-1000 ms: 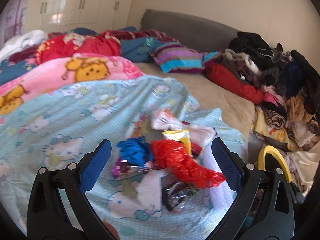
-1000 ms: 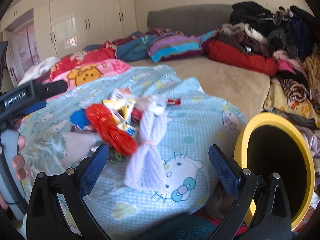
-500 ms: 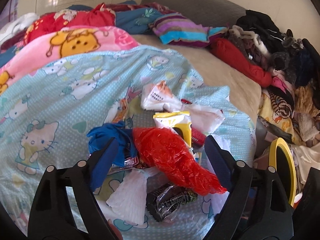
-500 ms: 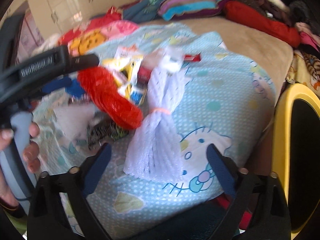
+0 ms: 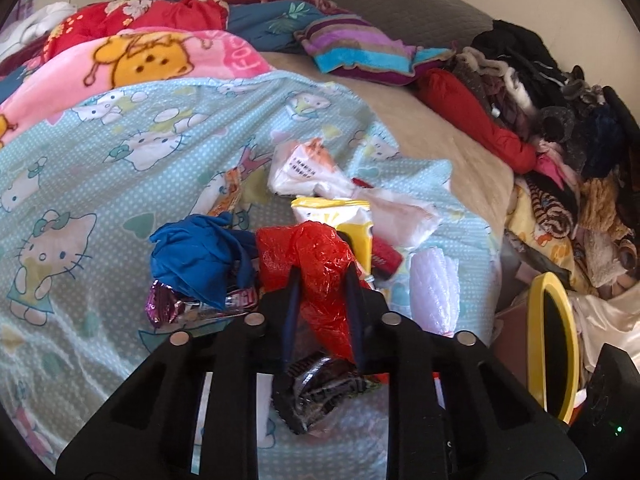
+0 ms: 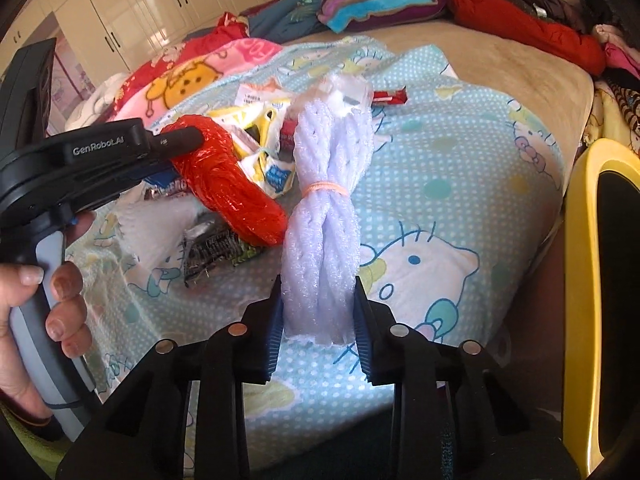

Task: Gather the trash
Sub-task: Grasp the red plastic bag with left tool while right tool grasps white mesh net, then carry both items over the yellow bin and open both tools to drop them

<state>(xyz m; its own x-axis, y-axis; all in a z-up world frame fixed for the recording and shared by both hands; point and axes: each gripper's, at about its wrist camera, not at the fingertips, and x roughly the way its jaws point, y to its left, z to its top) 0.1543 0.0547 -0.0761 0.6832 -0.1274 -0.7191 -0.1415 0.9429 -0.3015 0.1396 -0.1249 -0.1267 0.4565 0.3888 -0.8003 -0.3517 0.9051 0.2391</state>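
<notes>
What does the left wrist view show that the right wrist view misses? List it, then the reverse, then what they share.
Left wrist only: the blue crumpled bag and the foil wrapper beneath it. Right wrist only: the hand on the left gripper's handle and the white cupboards. Both: the red plastic bag between the left gripper's closing jaws, the white foam net, the yellow bin.
</notes>
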